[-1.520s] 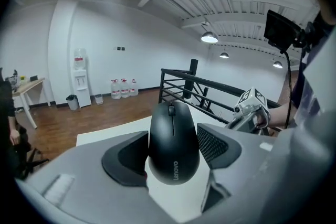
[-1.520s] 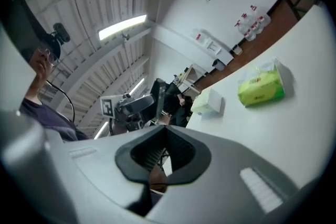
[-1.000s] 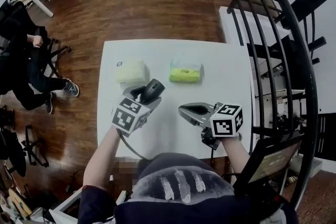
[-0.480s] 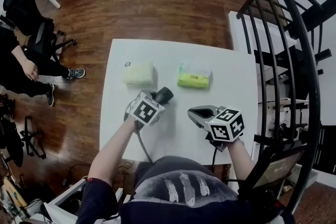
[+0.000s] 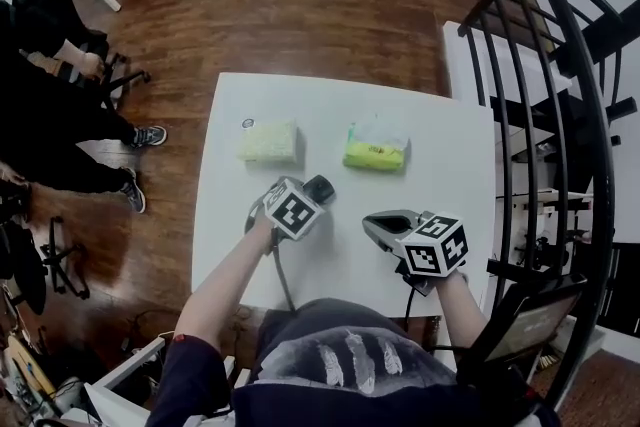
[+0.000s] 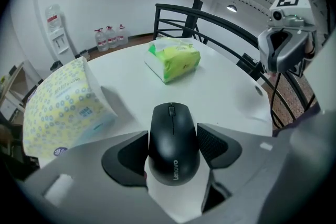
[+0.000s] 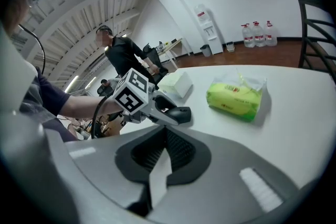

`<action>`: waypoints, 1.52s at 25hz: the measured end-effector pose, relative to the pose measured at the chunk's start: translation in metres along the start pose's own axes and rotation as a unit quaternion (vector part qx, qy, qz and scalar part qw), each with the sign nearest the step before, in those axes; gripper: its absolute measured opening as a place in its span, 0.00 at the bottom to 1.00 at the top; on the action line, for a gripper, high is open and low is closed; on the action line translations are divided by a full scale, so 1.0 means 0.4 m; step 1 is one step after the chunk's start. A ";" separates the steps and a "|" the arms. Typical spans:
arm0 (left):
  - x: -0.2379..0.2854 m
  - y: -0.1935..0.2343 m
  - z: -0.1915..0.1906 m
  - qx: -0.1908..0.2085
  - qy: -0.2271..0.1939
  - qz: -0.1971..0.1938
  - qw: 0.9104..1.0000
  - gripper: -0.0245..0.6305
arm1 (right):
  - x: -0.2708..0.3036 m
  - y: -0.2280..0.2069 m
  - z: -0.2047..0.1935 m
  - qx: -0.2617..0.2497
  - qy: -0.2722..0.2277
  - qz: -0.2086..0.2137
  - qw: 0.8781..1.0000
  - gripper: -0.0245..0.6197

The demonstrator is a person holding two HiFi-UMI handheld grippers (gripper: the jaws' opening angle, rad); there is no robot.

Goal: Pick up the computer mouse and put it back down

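Two pads, one mouse, and that's the whole story! The left gripper (image 6: 173, 140) has its jaws standing wide, clamped on the flanks of the black computer mouse (image 6: 171, 123), one pad pressing each long side. The mouse's long axis runs straight out along the line the claw points: wheel end far from the camera, logo end tucked back toward the palm, low in the frame's centre. So the mouse sits dead between the jaws, not off to either side.

Below it is bare white table (image 5: 300, 105), and from the head view the mouse sits mid-frame, just up and right of the left gripper's marker cube. Whether its underside touches the tabletop I cannot tell; it looks very close.

Off to the right of the head view, the right gripper (image 7: 165, 131) hangs well apart, jaws closed together on nothing, so the left hand is the one nearer by far.

By my judgement, the put-down is what's left: settle it flat, then spread the pads sideways off those flanks.
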State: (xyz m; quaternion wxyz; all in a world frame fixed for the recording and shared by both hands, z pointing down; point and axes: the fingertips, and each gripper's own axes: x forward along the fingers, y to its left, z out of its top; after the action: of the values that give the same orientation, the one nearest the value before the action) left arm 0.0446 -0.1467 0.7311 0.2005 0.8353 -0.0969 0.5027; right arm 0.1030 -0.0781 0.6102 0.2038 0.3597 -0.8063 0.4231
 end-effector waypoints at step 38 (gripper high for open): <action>-0.518 -0.206 0.107 -0.027 -0.274 0.045 0.960 0.45 | -0.116 0.232 0.047 -0.077 -0.066 0.051 0.994 0.05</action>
State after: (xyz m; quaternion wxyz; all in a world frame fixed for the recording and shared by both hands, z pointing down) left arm 0.0101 -0.0992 0.5118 0.1664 0.9301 -0.1989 0.2600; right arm 0.0634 -0.0391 0.5207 0.1556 0.3287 -0.8654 0.3447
